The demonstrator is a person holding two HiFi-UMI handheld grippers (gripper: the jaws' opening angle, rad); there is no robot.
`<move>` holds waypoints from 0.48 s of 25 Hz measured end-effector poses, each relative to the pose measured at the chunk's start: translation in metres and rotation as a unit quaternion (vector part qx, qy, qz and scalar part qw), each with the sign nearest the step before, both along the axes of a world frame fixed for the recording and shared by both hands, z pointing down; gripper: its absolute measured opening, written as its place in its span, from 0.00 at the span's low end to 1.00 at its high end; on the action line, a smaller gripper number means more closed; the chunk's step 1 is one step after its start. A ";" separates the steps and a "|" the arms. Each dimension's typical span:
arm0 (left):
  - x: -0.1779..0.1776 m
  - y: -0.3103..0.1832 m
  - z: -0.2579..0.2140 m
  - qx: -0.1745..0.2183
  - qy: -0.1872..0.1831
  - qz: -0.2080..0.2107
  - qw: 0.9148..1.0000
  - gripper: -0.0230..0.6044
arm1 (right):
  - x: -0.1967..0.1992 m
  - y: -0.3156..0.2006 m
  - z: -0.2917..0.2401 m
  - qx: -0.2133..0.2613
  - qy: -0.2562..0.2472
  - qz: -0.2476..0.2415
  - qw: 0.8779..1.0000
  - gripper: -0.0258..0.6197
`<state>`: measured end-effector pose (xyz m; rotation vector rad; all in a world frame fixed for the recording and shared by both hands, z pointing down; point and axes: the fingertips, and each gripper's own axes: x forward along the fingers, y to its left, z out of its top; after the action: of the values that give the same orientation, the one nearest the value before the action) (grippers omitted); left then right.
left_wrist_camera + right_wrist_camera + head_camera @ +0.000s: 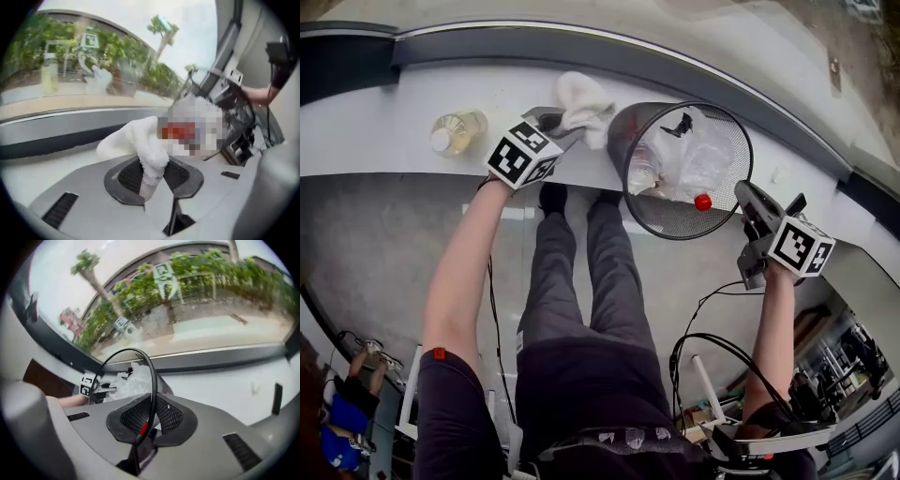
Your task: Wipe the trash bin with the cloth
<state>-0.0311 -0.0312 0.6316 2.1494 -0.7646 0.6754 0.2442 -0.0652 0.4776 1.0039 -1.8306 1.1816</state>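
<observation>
A black wire-mesh trash bin (675, 219) is tipped at the front edge of a white ledge, its mouth facing up at me. Crumpled clear plastic (698, 155) and a red cap (703, 202) lie inside. My left gripper (558, 122) is shut on a white cloth (584, 103) just left of the bin; in the left gripper view the cloth (140, 140) bunches out from between the pads of that gripper (152, 176). My right gripper (748, 199) is at the bin's right side. In the right gripper view this gripper (151, 416) is shut on the thin bin rim (152, 376).
A clear bottle of yellowish liquid (457, 131) lies on the white ledge (403, 103) to the left. A dark window frame (581, 42) runs behind the ledge. The person's legs (581, 272) and cables (703, 347) are below the ledge.
</observation>
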 end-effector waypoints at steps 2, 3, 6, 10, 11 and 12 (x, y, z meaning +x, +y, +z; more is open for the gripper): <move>-0.014 -0.008 -0.044 0.034 0.071 -0.075 0.994 0.19 | -0.002 0.002 -0.001 -0.023 -0.022 0.040 0.999 0.10; -0.022 -0.009 -0.065 0.052 0.096 -0.103 0.989 0.20 | -0.002 0.005 -0.001 -0.030 -0.022 0.047 0.998 0.10; -0.040 -0.003 -0.123 0.106 0.142 -0.156 0.972 0.20 | 0.000 0.030 -0.002 -0.076 -0.030 0.087 0.993 0.10; -0.023 0.006 -0.164 0.158 0.157 -0.163 0.961 0.20 | 0.002 0.071 -0.002 -0.148 -0.081 0.147 0.975 0.10; -0.013 0.006 -0.164 0.164 0.155 -0.156 0.962 0.20 | 0.003 0.076 -0.001 -0.157 -0.091 0.163 0.970 0.10; -0.005 0.005 -0.163 0.166 0.158 -0.149 0.962 0.20 | 0.003 0.079 0.001 -0.165 -0.101 0.179 0.965 0.10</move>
<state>-0.0360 -0.0259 0.4685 2.2923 -1.0505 0.0431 0.2475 0.0140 0.4785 1.0769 -1.5632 1.7995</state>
